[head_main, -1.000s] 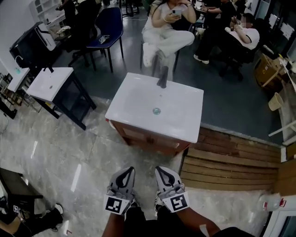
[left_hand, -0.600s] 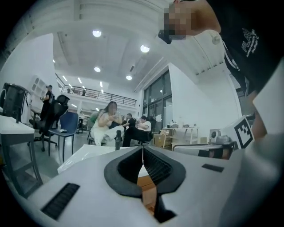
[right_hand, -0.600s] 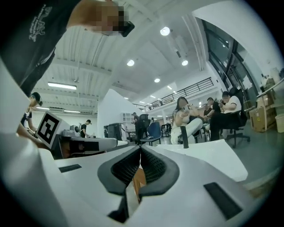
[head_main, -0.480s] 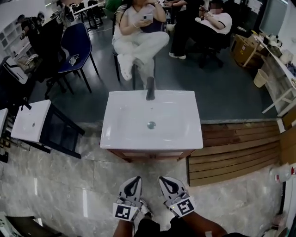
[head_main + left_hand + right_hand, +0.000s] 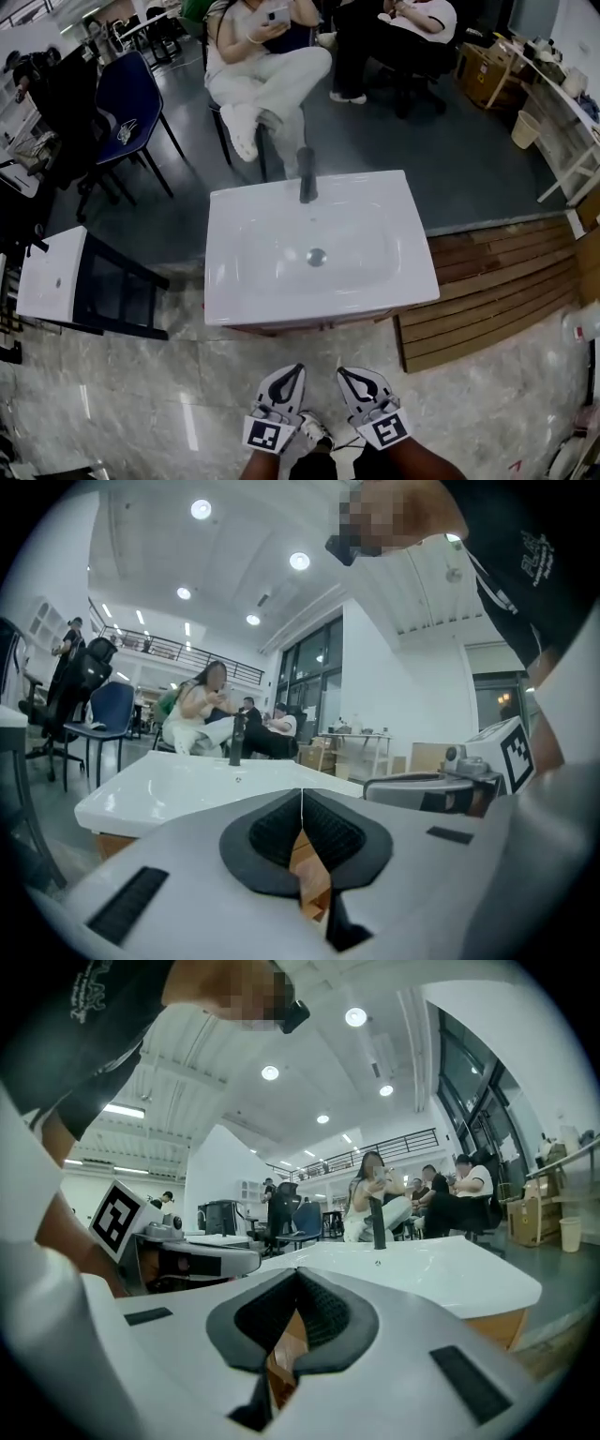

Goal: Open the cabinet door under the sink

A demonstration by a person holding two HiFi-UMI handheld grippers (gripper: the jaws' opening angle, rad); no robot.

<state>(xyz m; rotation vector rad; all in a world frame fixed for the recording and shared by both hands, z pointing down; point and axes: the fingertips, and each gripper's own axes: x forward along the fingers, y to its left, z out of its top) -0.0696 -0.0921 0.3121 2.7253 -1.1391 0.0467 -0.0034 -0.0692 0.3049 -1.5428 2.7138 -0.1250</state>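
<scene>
Since a second ago you have closed in on the sink [image 5: 281, 281]. It now sits square ahead of you and fills the middle of the head view, and the cabinet [image 5: 309, 325] beneath it has shrunk to a thin brown strip under the near rim.

The left gripper [image 5: 294, 370] is at the bottom of that view, pointing at the sink but short of it. Its own view shows the fingers [image 5: 272, 832] pressed together with nothing between them. The basin rim runs across at about their height, with a corner of brown wood below it.

Just beside it, the right gripper [image 5: 345, 372] points the same way, also short of the sink. Its fingers [image 5: 323, 1312] are likewise closed and empty. The faucet [image 5: 378, 1227] stands at the far side of the basin.

You look to be in the approach, and nothing has touched the cabinet yet. The cabinet door is under the sink, facing you, but the rim hides it from above, so I cannot tell where its handle or free edge lies. The next move likely calls for dropping one gripper below the rim. Then spread its fingers, take the handle or door edge, and pull toward yourself along the hinge swing.
</scene>
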